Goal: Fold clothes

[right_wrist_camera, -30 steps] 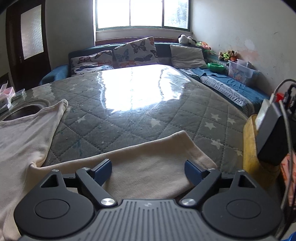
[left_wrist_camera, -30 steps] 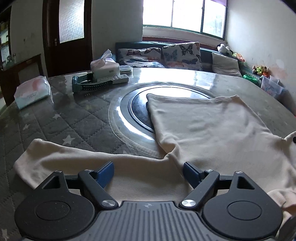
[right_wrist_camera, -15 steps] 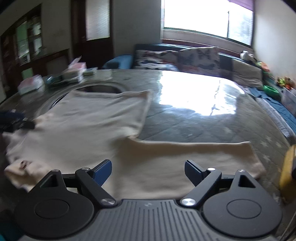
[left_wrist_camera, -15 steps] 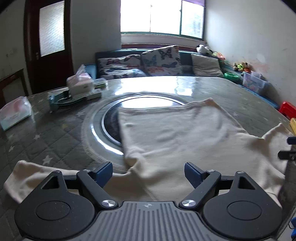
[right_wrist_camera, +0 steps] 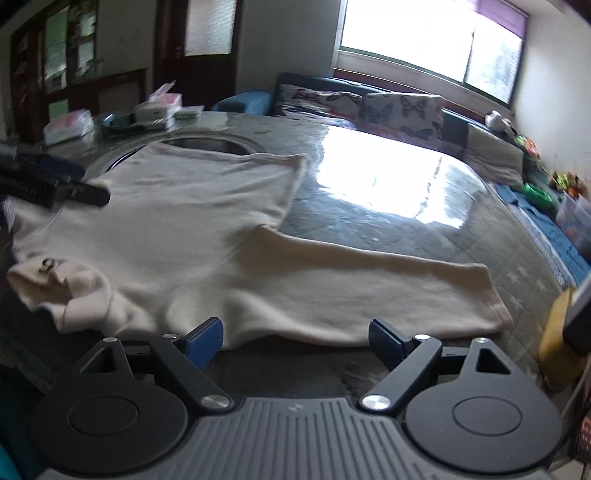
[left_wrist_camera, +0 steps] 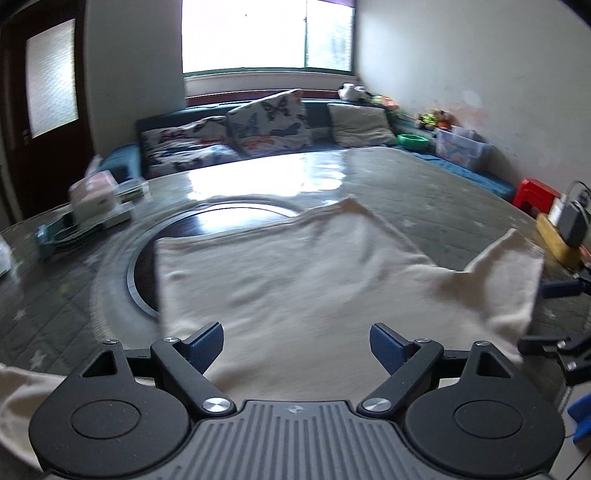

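Two claws hang over one cream long-sleeved top (left_wrist_camera: 295, 280) that lies spread flat on a round table (left_wrist_camera: 443, 192) covered with a grey star-quilted cloth under a glossy clear sheet. The left claw (left_wrist_camera: 297, 341) has its blue pads spread wide apart with nothing between them, poised above the near part of the top's body. The right claw (right_wrist_camera: 295, 338) is just as widely parted and grips nothing; it sits at the near edge of the garment, where the right sleeve (right_wrist_camera: 388, 288) stretches out flat toward a yellow object (right_wrist_camera: 557, 339) at the table's right edge. In the right wrist view the body of the top (right_wrist_camera: 177, 206) runs away to the left, its far hem partly covering a dark round inset (right_wrist_camera: 210, 144) in the middle of the table, and the collar (right_wrist_camera: 59, 288) is bunched up in a thick roll at the near left. The left claw's dark fingers (right_wrist_camera: 70, 190) show at the left edge of that view, above the fabric; whether they touch it cannot be told. Beyond the top sit a tissue box (right_wrist_camera: 159, 107) and a soft tissue pack (right_wrist_camera: 68, 125). Behind the table, under a bright window (left_wrist_camera: 266, 35), a sofa holds butterfly-print cushions (left_wrist_camera: 269, 123).
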A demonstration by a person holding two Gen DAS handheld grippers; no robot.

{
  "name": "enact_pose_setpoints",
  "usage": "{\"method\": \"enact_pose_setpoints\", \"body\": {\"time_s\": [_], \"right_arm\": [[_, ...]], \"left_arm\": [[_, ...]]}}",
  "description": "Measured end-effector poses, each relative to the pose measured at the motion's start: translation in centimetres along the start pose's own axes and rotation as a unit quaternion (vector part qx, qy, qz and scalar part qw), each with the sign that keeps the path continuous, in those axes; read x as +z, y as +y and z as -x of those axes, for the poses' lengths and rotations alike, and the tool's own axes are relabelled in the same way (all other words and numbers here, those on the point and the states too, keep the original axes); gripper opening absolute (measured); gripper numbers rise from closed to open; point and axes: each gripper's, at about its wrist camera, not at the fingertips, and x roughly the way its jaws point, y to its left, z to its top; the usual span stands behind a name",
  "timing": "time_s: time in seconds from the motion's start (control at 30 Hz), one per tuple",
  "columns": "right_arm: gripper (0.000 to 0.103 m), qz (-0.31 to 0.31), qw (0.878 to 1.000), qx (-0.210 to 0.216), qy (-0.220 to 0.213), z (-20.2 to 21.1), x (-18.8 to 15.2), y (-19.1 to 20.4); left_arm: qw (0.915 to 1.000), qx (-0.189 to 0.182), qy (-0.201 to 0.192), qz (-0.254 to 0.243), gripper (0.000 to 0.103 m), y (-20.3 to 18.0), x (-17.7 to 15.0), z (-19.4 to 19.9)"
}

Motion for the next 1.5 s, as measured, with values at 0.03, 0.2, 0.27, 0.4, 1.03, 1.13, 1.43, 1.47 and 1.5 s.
{"method": "enact_pose_setpoints", "body": {"time_s": [0.03, 0.2, 0.27, 0.4, 1.03, 1.13, 1.43, 1.47, 1.5], "right_arm": [[0.088, -0.009, 1.0, -0.006, -0.001, 0.0, 0.0, -0.5], [0.088, -0.053, 0.997, -0.047, -0.001, -0.2, -0.1, -3.0], [0.088, -0.072, 0.995, -0.068, -0.001, -0.6, -0.2, -4.2], [0.088, -0.103, 0.988, -0.111, -0.002, -1.7, 0.0, -6.4], [0.068, -0.232, 0.961, -0.148, -0.007, -4.7, -0.5, -13.1], [0.055, -0.24, 0.959, -0.15, -0.009, -4.7, -0.3, -13.1], [0.054, -0.261, 0.95, -0.17, -0.013, -4.2, -0.9, -13.9], [0.054, -0.261, 0.95, -0.169, -0.014, -4.2, -1.0, -13.9], [0.053, -0.261, 0.951, -0.168, -0.014, -4.2, -1.0, -14.0]], "left_arm": [[1.0, -0.007, 0.0, -0.005, 0.09, -0.5, 0.1, -0.2], [0.9988, -0.042, 0.004, -0.025, 0.091, -3.4, 0.4, -1.2], [0.9981, -0.052, 0.008, -0.033, 0.091, -4.4, 0.3, -1.6], [0.9964, -0.07, 0.017, -0.045, 0.091, -6.0, 0.0, -2.2], [0.993, -0.09, 0.041, -0.065, 0.101, -7.7, -0.7, -3.5], [0.9931, -0.088, 0.042, -0.064, 0.101, -7.6, -0.7, -3.5], [0.9938, -0.084, 0.041, -0.06, 0.101, -7.4, -0.7, -3.5], [0.9938, -0.084, 0.041, -0.059, 0.101, -7.4, -0.7, -3.5], [0.9939, -0.084, 0.041, -0.058, 0.101, -7.4, -0.7, -3.5]]}}
